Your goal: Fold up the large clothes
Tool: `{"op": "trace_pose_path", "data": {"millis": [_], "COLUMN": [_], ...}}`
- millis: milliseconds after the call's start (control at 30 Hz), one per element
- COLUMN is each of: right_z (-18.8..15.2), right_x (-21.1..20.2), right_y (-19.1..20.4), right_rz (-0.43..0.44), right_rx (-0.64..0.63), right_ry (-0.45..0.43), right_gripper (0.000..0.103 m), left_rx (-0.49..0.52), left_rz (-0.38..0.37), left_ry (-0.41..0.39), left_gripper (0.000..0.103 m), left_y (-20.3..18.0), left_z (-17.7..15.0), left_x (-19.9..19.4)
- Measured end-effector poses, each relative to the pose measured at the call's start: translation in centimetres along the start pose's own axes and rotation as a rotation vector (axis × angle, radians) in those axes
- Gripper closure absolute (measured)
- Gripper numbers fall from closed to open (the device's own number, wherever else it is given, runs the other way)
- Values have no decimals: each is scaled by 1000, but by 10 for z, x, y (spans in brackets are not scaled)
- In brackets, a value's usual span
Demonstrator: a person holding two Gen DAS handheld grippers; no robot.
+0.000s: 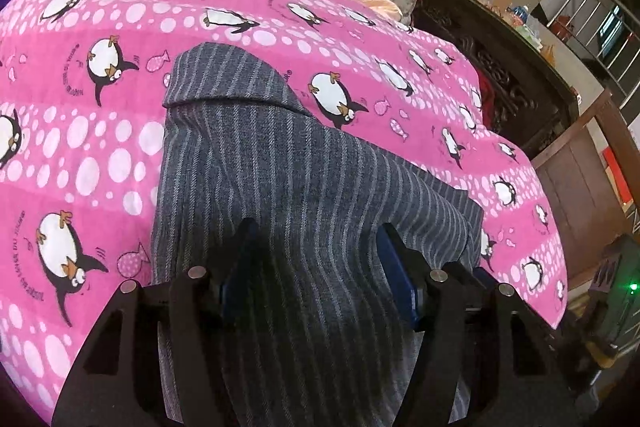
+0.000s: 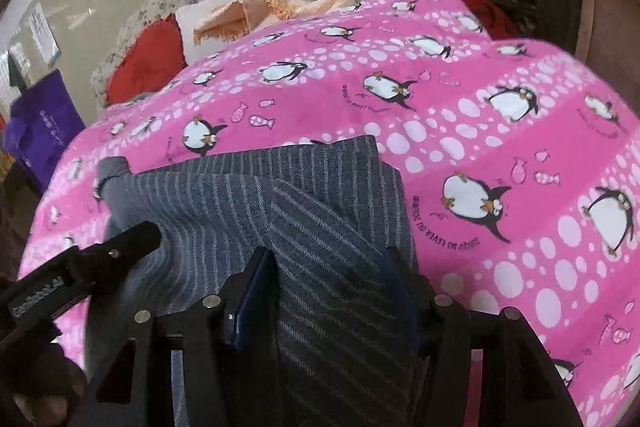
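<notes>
The grey striped garment (image 1: 256, 163) lies partly folded on the pink blanket (image 1: 80, 155) — more folds likely remain. Left gripper (image 1: 316, 267) and right gripper (image 2: 328, 279) both have fingers spread, released over the cloth.

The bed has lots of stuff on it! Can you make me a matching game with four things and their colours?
Things:
1. blanket
2. striped garment
3. round cushion
4. fringed cloth

Colours:
A. peach
B. grey
C. pink with penguins
D. red

Pairs: 1-C, 2-B, 3-D, 4-A
</notes>
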State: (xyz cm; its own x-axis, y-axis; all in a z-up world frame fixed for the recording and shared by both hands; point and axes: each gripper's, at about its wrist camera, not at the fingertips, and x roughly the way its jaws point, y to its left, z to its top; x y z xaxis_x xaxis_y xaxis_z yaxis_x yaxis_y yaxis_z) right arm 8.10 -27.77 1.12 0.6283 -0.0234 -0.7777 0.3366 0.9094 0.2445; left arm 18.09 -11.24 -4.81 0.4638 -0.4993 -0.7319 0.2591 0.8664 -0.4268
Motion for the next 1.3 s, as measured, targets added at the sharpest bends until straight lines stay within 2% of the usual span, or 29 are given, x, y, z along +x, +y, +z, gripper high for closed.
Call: {"op": "trace_pose_path", "data": {"millis": [67,100,133,200,233,267,333,367,433,467,533,600,700,767,900,933,967,1033,1133,1233,1300], "right_z": [3,3,3,1,-2,-6,-15,-22,-31,-33,-29,-21,-8,-11,-14,-13,-14,-14,-14,-14,-13], "right_x": [-22,-35,-48,-64,-65,-61,-46,-34,-15,-7,1,13,29,30,26,27,28,29,29,27,27], "right_y": [-14,-21,-29,-43,-50,-56,-65,-68,-66,-63,-55,-44,-34,-24,-17,-18,-18,-14,-10,8,28], "right_rz": [-2,-13,-14,27,78,166,315,367,409,436,475,455,357,302,249,245,244,233,215,178,192], "right_rx": [31,31,18,-21,-26,-16,15,27,22,12,-21,-69,-115,-178,-233,-237,-242,-251,-243,-246,-238], "right_ry": [-37,-57,-76,-71,-39,7,110,169,229,234,192,160,108,79,48,49,52,53,50,43,50], "right_gripper": [47,39,25,15,15,15,15,15,15,15,14,19,35,37,41,43,44,48,51,57,61], "left_rx": [2,15,37,114,154,190,201,175,194,205,223,236,252,263,255,265,283,315,351,352,331], "left_rz": [-3,-25,-35,8,32,39,-12,-66,-81,-80,-67,-70,-66,-70,-72,-67,-74,-27,-11,-18,-25], "left_ry": [60,43,9,-65,-79,-49,42,66,5,9,17,35,46,46,17,5,-7,-57,-121,-156,-180], "left_gripper": [42,41,30,11,11,11,11,10,3,2,1,1,1,1,1,12,29,57,73,76,76], "left_y": [1,5,9,20,25,30,39,44,42,39,33,30,25,24,25,22,18,8,-2,-1,9], "left_z": [5,3,-2,-22,-34,-46,-66,-76,-86,-88,-88,-85,-82,-79,-79,-80,-81,-83,-83,-79,-70], "left_x": [-18,-36,-51,-74,-77,-73,-61,-56,-59,-57,-52,-48,-43,-39,-39,-40,-42,-46,-59,-71,-84]}}
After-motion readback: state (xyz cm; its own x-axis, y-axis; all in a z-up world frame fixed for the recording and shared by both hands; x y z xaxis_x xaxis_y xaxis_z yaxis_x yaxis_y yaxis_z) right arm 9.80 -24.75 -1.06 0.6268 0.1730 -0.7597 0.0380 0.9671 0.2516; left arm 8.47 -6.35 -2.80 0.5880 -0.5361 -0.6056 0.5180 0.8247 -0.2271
